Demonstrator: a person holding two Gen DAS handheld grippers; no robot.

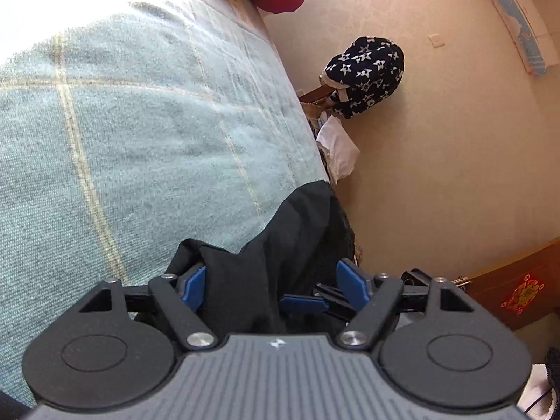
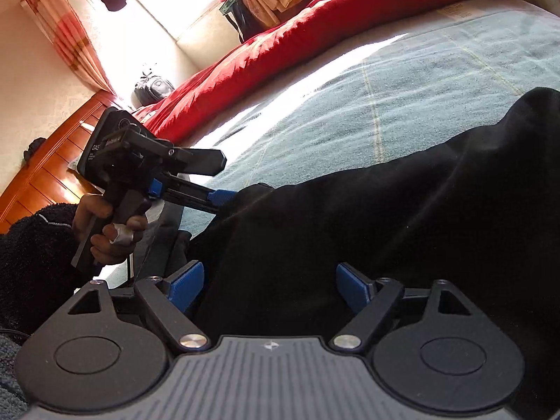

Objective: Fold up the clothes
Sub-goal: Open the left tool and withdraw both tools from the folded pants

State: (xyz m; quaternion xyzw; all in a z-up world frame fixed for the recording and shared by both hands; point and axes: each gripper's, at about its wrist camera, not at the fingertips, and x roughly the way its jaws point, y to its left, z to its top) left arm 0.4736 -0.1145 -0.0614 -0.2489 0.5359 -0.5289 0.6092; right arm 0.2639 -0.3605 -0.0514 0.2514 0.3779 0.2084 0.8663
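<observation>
A black garment [image 2: 350,210] lies crumpled on the teal checked bed cover [image 2: 402,98], reaching the bed's edge. In the right wrist view my right gripper [image 2: 269,285] stands open, its blue pads [image 2: 185,285] wide apart with the black cloth filling the gap. A hand [image 2: 105,224] holds my left gripper [image 2: 222,180] at the left, its blue fingertip at the garment's near edge. In the left wrist view my left gripper [image 1: 273,285] is open too, with a fold of the black garment [image 1: 280,245] between the pads. Part of the other gripper's blue finger [image 1: 301,302] shows just below.
A red duvet [image 2: 315,35] lies along the far side of the bed. A wooden dresser [image 2: 45,175] and a curtain [image 2: 59,31] stand at the left. Beside the bed, a star-patterned garment [image 1: 367,73] and white cloth [image 1: 337,150] sit against the wall, and a brown cabinet [image 1: 518,290] is nearby.
</observation>
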